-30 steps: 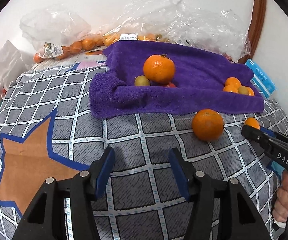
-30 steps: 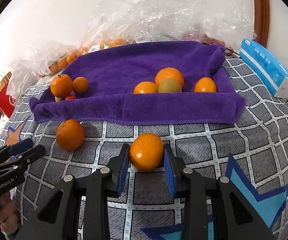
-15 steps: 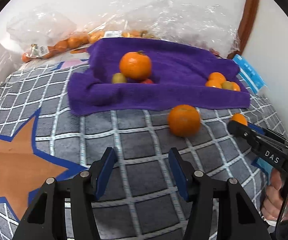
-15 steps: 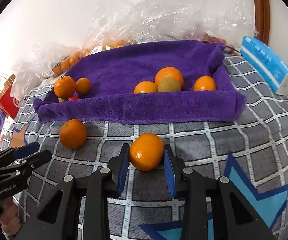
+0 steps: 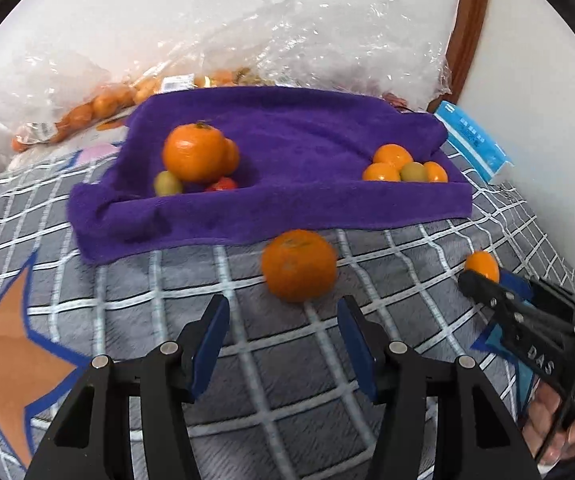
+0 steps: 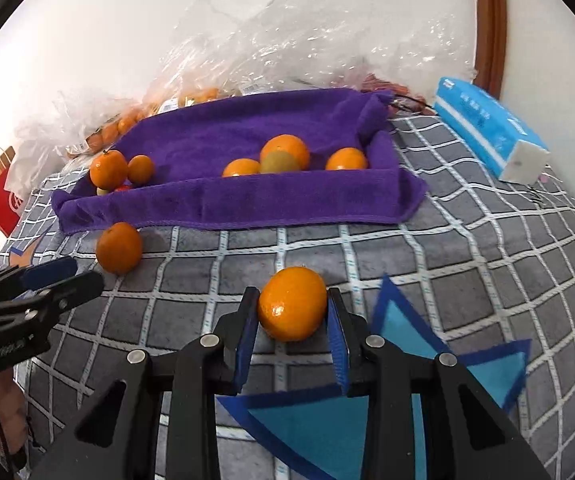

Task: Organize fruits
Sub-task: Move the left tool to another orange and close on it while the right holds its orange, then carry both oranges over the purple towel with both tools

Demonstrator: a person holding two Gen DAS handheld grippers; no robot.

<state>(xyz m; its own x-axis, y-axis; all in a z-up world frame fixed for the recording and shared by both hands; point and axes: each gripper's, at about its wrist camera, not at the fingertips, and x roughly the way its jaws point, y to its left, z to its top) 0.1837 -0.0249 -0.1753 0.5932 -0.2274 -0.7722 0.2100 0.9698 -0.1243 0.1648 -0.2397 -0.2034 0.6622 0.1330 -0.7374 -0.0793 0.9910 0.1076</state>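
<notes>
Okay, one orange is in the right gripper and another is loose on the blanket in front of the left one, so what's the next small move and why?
Probably carry the right gripper forward over the purple towel and release near the group at its right end. Its pads are already clamped on the held orange. The left gripper is open, and the loose orange lies just ahead of its fingertips, not between them.

My right gripper [image 6: 292, 322] is clamped, both blue pads pressing a small orange [image 6: 292, 304], pointing toward twelve o'clock and angled down. My left gripper [image 5: 283, 330] stands spread with nothing between its fingers, also angled down toward twelve o'clock.
</notes>
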